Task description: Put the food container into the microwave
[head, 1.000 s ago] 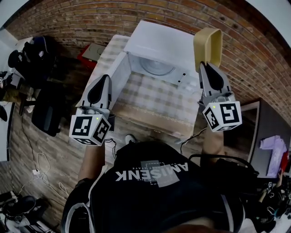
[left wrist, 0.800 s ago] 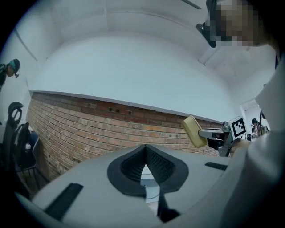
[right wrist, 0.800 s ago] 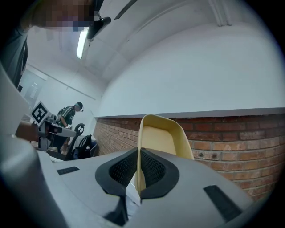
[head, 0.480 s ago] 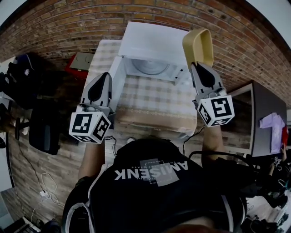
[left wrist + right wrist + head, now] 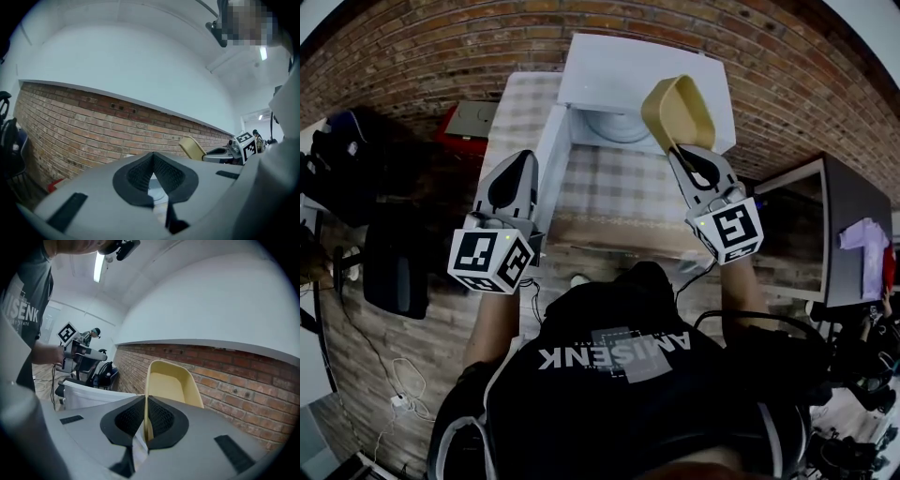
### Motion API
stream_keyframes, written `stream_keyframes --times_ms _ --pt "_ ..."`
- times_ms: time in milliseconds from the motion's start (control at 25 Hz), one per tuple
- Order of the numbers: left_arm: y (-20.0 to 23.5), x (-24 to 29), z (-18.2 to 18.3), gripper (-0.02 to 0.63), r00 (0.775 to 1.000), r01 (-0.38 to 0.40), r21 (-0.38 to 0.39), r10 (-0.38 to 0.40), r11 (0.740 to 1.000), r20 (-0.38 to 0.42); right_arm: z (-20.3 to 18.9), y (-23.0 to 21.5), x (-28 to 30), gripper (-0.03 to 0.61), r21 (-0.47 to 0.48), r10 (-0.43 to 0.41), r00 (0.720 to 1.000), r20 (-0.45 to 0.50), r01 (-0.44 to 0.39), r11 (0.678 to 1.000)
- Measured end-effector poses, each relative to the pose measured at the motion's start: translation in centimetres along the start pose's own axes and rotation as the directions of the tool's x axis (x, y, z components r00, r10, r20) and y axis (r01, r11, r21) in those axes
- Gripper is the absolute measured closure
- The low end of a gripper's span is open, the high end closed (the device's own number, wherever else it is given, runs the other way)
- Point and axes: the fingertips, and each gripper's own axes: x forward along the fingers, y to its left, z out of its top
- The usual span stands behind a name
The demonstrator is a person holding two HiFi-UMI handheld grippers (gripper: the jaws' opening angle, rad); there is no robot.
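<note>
A pale yellow food container (image 5: 677,108) hangs tilted in front of the open white microwave (image 5: 642,67), at the right side of its mouth. My right gripper (image 5: 681,150) is shut on the container's rim (image 5: 148,394), and the tub (image 5: 168,380) stands up past the fingers. The microwave door (image 5: 551,167) is swung open to the left, and the glass turntable (image 5: 612,128) shows inside. My left gripper (image 5: 525,161) hovers beside that door, shut with nothing in it (image 5: 153,157). The left gripper view shows the container (image 5: 191,147) off to the right.
The microwave stands on a table with a checked cloth (image 5: 619,192) against a brick wall (image 5: 441,47). A red and grey box (image 5: 469,122) lies left of the table. Dark bags and a chair (image 5: 394,262) are further left, and a dark cabinet (image 5: 839,234) stands at the right.
My right gripper has carried the container leftward, from beside the microwave's right end to in front of its opening. The left gripper has stayed by the door.
</note>
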Motion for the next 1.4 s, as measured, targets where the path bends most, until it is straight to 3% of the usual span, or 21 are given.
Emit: stream_keyframes --times_ms 360,600,840,1120,1400 --pt "-1.2 0.6 -0.8 0.601 1.000 -0.029 -0.024 0.029 0.999 -0.006 -3.9 2.9 0.8 0.529 -0.071 0.160 0.983 -0.090 -0.166 0.984" --pt "-2.2 1.2 -0.8 0.601 0.996 -0.084 -0.018 0.084 0.996 -0.011 -8.0 4.9 1.1 0.529 -0.153 0.305 0.940 -0.154 -0.328 0.932" --pt "-3.9 1.8 -0.7 0.601 0.992 -0.129 -0.015 0.128 0.992 -0.012 -11.5 6.6 0.5 0.529 -0.194 0.421 0.880 -0.220 -0.463 0.865" --pt "-5.0 1.3 -1.4 0.601 0.985 -0.171 -0.007 0.171 0.985 -0.033 -14.4 8.0 0.5 0.529 -0.231 0.503 0.824 -0.261 -0.560 0.796" --pt "-4.6 0.0 -1.6 0.601 0.971 -0.235 -0.004 0.235 0.972 -0.043 -16.0 11.6 0.5 0.529 -0.272 0.638 0.705 -0.310 -0.709 0.651"
